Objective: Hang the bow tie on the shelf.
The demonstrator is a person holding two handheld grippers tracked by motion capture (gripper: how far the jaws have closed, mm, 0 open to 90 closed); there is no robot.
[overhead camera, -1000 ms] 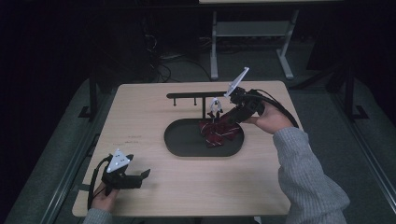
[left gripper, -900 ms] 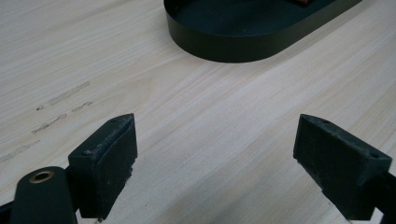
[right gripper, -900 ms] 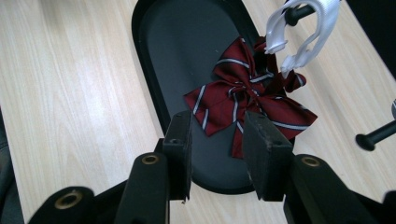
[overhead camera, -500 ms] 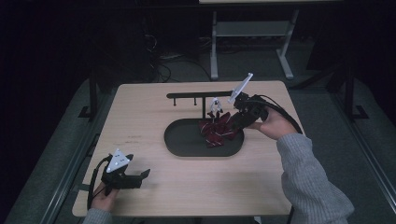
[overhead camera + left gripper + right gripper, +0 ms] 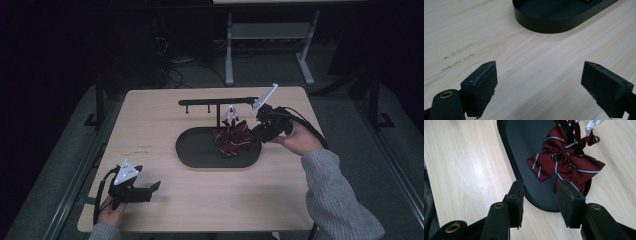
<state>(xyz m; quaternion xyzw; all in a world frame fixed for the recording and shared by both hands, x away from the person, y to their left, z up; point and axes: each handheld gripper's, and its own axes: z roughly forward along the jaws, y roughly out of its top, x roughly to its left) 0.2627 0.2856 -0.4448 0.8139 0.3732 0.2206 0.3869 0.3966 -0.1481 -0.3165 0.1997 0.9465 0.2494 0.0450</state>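
The right hand-held gripper (image 5: pixel 540 200) is being held low over the near end of the black oval metal tray (image 5: pixel 524 152), its jaws having just been opening; they are standing partly apart with nothing pressed between them. Just ahead of its pads, the dark red bow tie with thin white stripes (image 5: pixel 564 165) is lying in the tray, one wing touching the right pad's tip. Beyond the bow, its twisted red strap is being carried up toward a white clip (image 5: pixel 592 125), which in the high view appears to be hanging from the black rail stand (image 5: pixel 215 102).

A risk is being judged here: if the right hand-held gripper is closed now, the tray's raised rim could be caught instead of the fabric, and the tray dragged across the pale wooden counter (image 5: pixel 165 125). A pull on one wing alone could tug the strap and tip the stand.

Well apart, the left hand-held gripper (image 5: pixel 540 85) is being rested wide and empty on the counter.
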